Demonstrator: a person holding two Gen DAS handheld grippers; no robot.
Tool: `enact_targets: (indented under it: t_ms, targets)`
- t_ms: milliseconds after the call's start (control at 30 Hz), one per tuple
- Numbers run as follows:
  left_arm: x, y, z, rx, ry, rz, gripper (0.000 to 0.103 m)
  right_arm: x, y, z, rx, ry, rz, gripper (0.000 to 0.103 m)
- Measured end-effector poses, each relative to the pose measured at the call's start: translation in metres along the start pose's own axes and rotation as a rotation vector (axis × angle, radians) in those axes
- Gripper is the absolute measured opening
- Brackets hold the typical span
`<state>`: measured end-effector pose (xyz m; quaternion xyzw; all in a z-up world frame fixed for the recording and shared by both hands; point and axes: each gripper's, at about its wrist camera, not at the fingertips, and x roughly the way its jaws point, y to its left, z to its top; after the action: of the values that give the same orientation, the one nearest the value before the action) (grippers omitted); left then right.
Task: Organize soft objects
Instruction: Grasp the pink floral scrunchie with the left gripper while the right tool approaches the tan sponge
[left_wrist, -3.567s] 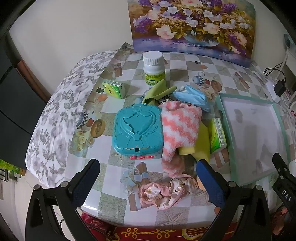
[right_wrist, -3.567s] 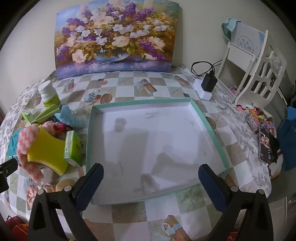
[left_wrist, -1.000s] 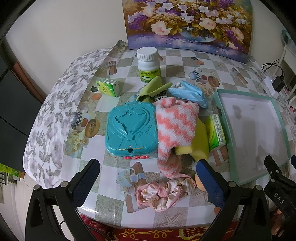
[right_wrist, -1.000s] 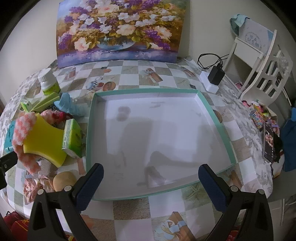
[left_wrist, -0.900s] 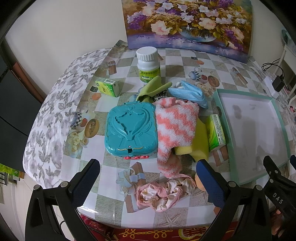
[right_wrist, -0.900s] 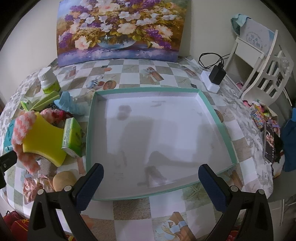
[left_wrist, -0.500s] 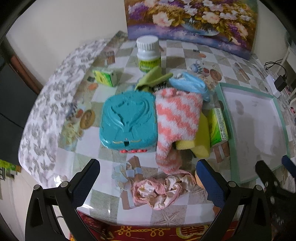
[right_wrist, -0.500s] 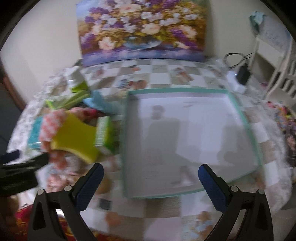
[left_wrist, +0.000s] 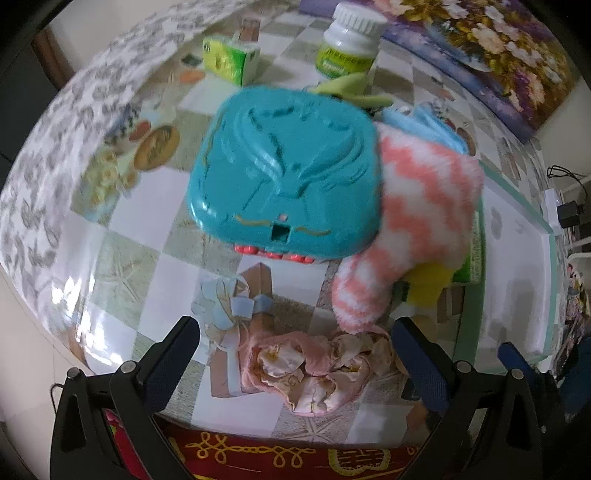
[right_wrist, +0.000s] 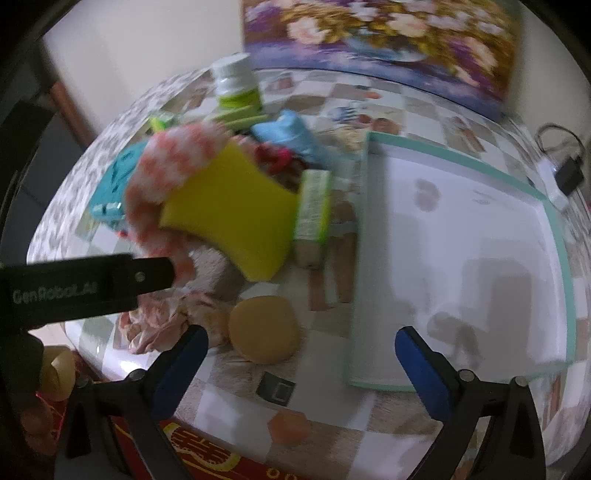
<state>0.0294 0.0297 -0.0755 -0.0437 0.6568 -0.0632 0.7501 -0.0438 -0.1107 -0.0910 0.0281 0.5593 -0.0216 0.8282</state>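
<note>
Both grippers hover spread over the soft pile at the surface's near edge.
The left gripper (left_wrist: 295, 343) has its fingers wide apart, the crumpled pink scrunchie (left_wrist: 314, 369) lying between their tips, the pink-and-white fuzzy sock (left_wrist: 413, 221) just beyond. The right gripper (right_wrist: 301, 350) is likewise spread; the round tan sponge (right_wrist: 264, 328) sits between its fingers, nearer the left one, the yellow sponge (right_wrist: 232, 210) beyond.

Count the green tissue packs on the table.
2. One tissue pack lies at the far left near the bottle; the other stands on edge between the yellow sponge and the tray. The pile may hide more.
</note>
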Motion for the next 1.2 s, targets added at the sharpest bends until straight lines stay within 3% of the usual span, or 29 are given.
enact_targets:
  t_ms: [167,333,733,833,900,1067,1200]
  targets:
    - [0.011,0.001,-0.002,0.001,0.037,-0.023,0.103,0.008,0.008,-0.001,-0.051,0.035,0.031,0.094]
    - [0.026,-0.004,-0.003,0.019,0.083,-0.03,0.103,0.016,0.002,0.001,-0.018,0.054,0.037,0.088]
    - [0.059,-0.008,0.004,0.028,0.15,0.001,0.102,-0.001,0.007,0.006,-0.077,-0.016,0.002,0.082]
    - [0.058,-0.013,-0.001,0.018,0.156,-0.036,0.082,-0.001,0.01,0.005,-0.099,-0.019,0.006,0.08]
    - [0.061,-0.016,-0.005,0.034,0.148,-0.031,0.076,0.004,0.01,0.006,-0.109,-0.012,0.001,0.079]
    - [0.068,-0.023,-0.011,0.069,0.14,-0.057,0.036,0.001,0.015,0.001,-0.12,-0.013,0.007,0.074]
    - [0.069,-0.02,-0.01,0.057,0.137,-0.064,0.027,0.001,0.017,0.002,-0.129,-0.021,0.02,0.073]
